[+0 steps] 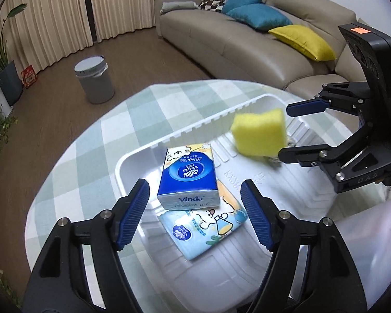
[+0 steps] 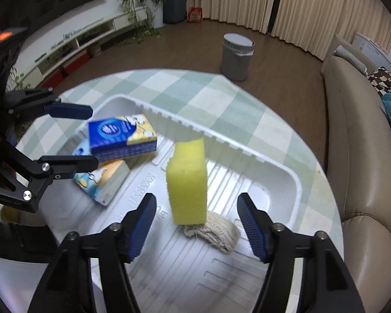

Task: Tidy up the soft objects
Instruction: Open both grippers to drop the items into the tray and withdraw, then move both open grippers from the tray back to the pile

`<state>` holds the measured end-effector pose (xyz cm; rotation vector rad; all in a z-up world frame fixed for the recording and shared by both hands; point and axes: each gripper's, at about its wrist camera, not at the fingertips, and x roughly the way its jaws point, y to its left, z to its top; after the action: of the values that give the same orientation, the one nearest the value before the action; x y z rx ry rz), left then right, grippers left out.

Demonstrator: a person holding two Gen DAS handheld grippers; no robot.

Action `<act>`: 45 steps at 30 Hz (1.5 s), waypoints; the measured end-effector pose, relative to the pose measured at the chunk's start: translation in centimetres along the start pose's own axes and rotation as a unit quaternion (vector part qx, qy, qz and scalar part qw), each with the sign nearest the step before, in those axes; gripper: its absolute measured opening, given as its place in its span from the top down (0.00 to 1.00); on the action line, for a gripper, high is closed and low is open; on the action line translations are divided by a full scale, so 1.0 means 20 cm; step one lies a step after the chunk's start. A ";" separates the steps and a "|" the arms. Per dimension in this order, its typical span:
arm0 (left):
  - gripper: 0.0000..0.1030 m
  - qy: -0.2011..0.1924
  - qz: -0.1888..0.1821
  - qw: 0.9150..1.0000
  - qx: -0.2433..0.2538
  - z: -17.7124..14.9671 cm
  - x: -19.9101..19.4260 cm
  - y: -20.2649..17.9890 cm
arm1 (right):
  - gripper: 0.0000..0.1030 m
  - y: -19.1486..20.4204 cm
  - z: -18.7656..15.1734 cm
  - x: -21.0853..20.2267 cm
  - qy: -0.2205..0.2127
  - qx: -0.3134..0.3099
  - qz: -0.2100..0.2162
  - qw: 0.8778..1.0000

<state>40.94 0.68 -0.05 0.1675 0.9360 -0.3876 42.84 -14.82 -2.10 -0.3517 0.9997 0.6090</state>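
Your left gripper [image 1: 194, 214] hangs with its jaws spread wide over the shallow white plastic tray [image 1: 195, 127], gripping nothing. Between its blue pads [image 1: 133, 214] you see the blue Vinda tissue pack [image 1: 187, 177], which lies across a second, pale-blue cartoon-printed tissue pack [image 1: 208, 229]; both rest in the near end of the tray.

Your right gripper [image 2: 195, 224] also has its jaws apart and empty. Just ahead of its fingertips the yellow rectangular sponge [image 2: 187, 180] is upright and blurred; whether its lower edge touches the coil of off-white rope [image 2: 216, 230] on the tray floor [image 2: 185, 268] below it you cannot tell. In the left wrist view the same sponge [image 1: 259, 133] sits just beside the right gripper's [image 1: 284, 133] open fingers, touching neither.

The tray sits on a round table covered in a green-and-white checked cloth [image 1: 96, 140].
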 end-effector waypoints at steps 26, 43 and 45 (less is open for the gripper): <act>0.00 -0.243 -0.009 0.950 -0.196 -1.17 -1.12 -0.03 | 0.00 0.26 -0.98 -1.21 -0.259 0.146 0.011 0.955; 0.00 -0.125 -0.042 0.971 -0.202 -1.57 -0.93 -0.50 | 0.00 0.81 -1.46 -0.91 -0.207 0.239 -0.030 0.948; 0.00 -0.112 -0.053 0.970 -0.208 -1.58 -0.91 -0.50 | 0.00 0.80 -1.47 -0.88 -0.196 0.245 -0.040 0.949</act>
<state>3.69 5.78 -3.65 -0.3051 0.7843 -0.2930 6.06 -23.65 -1.84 0.1664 0.7154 0.3212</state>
